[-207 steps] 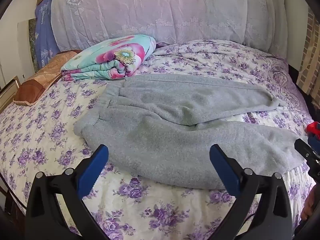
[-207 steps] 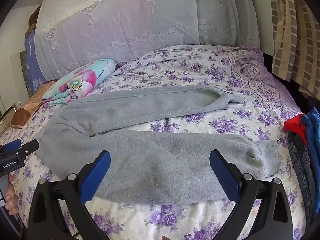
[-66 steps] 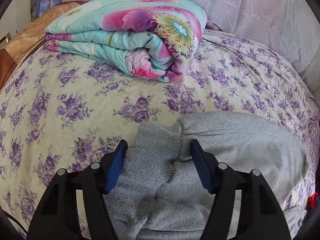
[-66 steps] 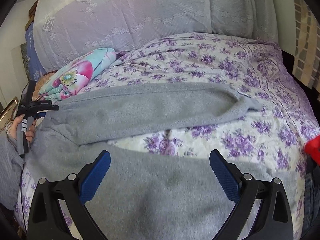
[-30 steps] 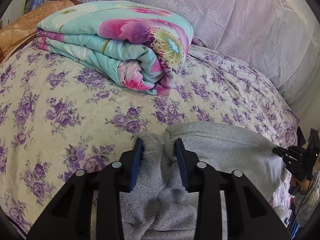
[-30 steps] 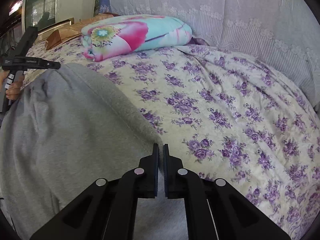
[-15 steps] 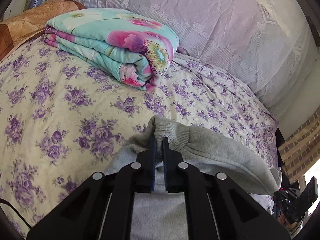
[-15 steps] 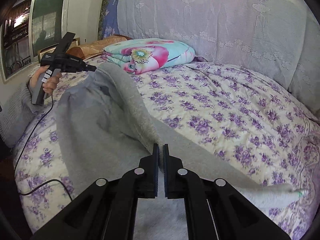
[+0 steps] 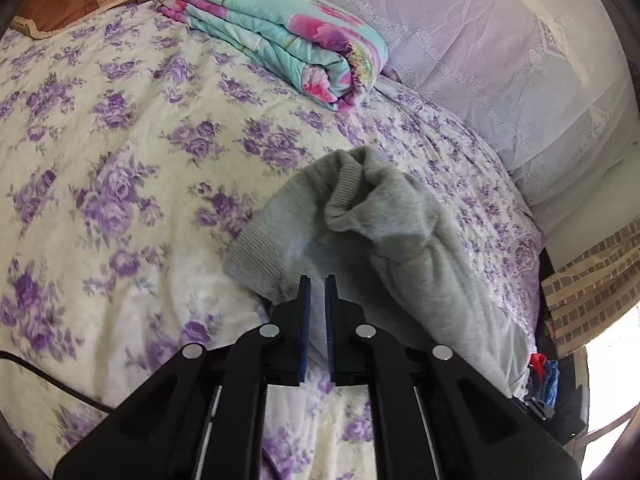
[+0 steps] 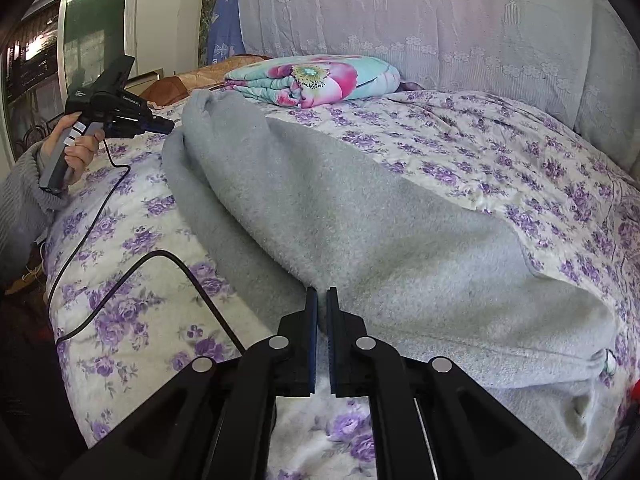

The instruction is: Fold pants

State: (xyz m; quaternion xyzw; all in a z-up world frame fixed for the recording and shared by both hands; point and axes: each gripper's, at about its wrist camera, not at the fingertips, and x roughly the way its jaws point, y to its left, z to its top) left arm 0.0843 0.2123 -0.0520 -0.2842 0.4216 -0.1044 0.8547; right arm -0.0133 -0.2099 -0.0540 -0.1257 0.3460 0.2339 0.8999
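Since about seven seconds back both claws went from wide open over flat pants to pinched shut on the fabric and lifted. Left claw (image 9: 317,280) has its blue pads squeezed together on the ribbed waistband end of the grey pants (image 10: 360,224), holding it bunched up above the bed (image 9: 100,152), on the near side of the folded floral blanket (image 9: 280,36). Right claw (image 10: 321,293) is likewise clamped on the pants, on a fold edge further along the leg, away from the blanket, so cloth is draped in a ridge between the two grips.

From the right-hand view you can see the far leg has been carried over and now lies mostly on top of the near one, with the cuff end trailing off toward the foot side of the bed, well away from the blanket. The person's left hand (image 10: 76,148) holding its tool is visible just this side of the blanket, cable (image 10: 120,280) snaking over the bedspread.

Progress-wise I'd call it the first lengthwise fold about half done: legs are stacked but rumpled and still held in the air at the waist. Still left, I reckon: lay it flat, smooth it, then fold cuff to waist once or twice.
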